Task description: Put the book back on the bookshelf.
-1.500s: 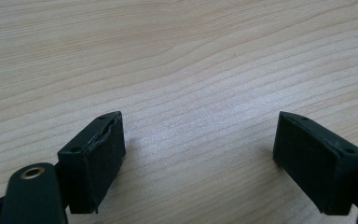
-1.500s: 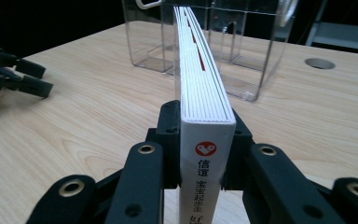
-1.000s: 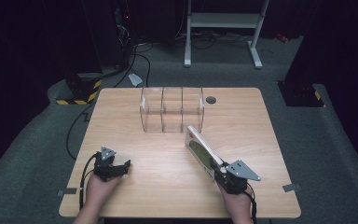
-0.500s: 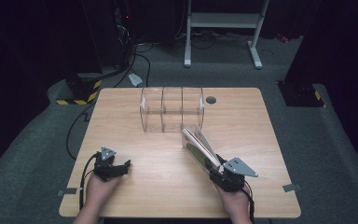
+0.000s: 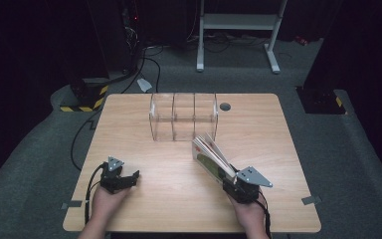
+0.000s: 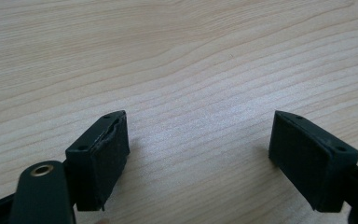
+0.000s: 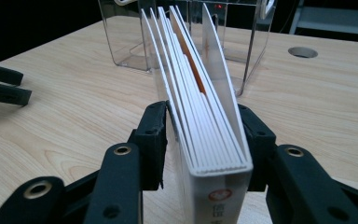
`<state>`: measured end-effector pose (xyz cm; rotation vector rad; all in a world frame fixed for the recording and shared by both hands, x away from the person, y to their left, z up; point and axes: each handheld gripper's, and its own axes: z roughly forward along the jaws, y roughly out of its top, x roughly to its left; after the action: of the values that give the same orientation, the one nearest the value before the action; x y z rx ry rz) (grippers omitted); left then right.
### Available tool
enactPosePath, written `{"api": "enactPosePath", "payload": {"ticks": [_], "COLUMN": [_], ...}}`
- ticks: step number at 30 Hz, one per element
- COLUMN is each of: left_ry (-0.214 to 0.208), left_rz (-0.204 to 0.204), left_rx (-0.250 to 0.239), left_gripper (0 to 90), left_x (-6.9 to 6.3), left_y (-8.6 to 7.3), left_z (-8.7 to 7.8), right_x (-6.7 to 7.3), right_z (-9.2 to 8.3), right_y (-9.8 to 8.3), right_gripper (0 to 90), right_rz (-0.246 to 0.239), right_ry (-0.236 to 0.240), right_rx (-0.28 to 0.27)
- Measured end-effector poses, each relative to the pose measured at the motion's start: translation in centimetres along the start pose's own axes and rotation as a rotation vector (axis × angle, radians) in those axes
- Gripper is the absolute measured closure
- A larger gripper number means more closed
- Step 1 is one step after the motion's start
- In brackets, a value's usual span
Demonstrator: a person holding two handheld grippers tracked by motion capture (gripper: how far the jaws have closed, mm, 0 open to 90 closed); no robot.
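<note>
A: Start at the left. What is the left gripper (image 5: 128, 179) doing?

B: It rests low near the front left of the wooden table (image 5: 278, 149), the person's left hand (image 5: 107, 203) behind it. In the left gripper view its jaws stand wide apart with bare wood grain between them. It grips nothing.

A: And toward the middle?

B: A clear acrylic organizer (image 5: 183, 117) stands at the far centre of the table, split into three upright compartments side by side, all apparently empty. Just to its right a round cable hole (image 5: 225, 106) is set in the tabletop.

A: Then the right side?

B: The right gripper (image 5: 230, 179) clamps a thin booklet (image 5: 210, 157) by its spine end; the right gripper view shows both jaws pressed against the covers, with the pages (image 7: 186, 79) fanning open at the free end.

A: Which way does the booklet lie from the organizer?

B: Its long axis runs from the gripper away and to the left, and the free end points at the rightmost compartment, near its front wall but not yet inside. The organizer lies straight ahead of the jaws in the right gripper view.

A: So which hand is nearer?

B: The right, clearly. Probably the booklet goes into that compartment, and the splayed pages could catch on the wall.
</note>
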<state>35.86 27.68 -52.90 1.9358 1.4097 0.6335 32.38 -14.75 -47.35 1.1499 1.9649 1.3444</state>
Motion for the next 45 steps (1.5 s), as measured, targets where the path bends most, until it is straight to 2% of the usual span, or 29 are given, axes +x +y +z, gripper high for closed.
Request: {"api": "enactPosePath", "payload": {"ticks": [9,12,16,24,28,36,39,42,45], "left_ry": [0.0,0.0,-0.001,-0.002,-0.002,-0.001,-0.003,-0.004,-0.003], "left_rz": [0.001,0.001,0.0,0.0,0.001,0.002,0.002,0.004,0.005], "left_rx": [0.0,0.0,0.0,-0.001,-0.001,-0.004,-0.004,-0.003,-0.003], "left_gripper": [20.2,20.3,20.8,21.7,21.8,22.6,23.1,23.6,23.6], "left_x": [0.0,0.0,0.0,-0.1,-0.1,-0.1,-0.1,-0.1,-0.1], "left_y": [0.0,0.0,0.0,0.0,0.0,0.0,0.0,0.0,0.0], "left_z": [0.0,0.0,0.0,0.0,0.0,-0.1,-0.1,-0.1,-0.1], "right_x": [0.0,0.1,0.4,0.9,0.9,0.6,0.8,0.8,1.0], "right_z": [-0.1,0.0,-0.1,-0.1,-0.1,-0.1,-0.2,-0.1,0.0], "right_y": [0.3,0.3,0.2,0.2,0.2,0.9,1.3,1.4,1.7], "right_gripper": [71.7,73.5,74.5,75.2,75.4,75.6,75.7,75.7,75.7], "right_rz": [0.02,-0.008,-0.035,-0.068,-0.066,-0.025,-0.025,0.001,-0.004], "right_ry": [0.002,0.004,-0.018,-0.035,-0.031,-0.014,-0.035,-0.03,-0.033], "right_rx": [0.021,0.019,0.01,0.019,0.022,0.026,0.023,0.016,0.005]}}
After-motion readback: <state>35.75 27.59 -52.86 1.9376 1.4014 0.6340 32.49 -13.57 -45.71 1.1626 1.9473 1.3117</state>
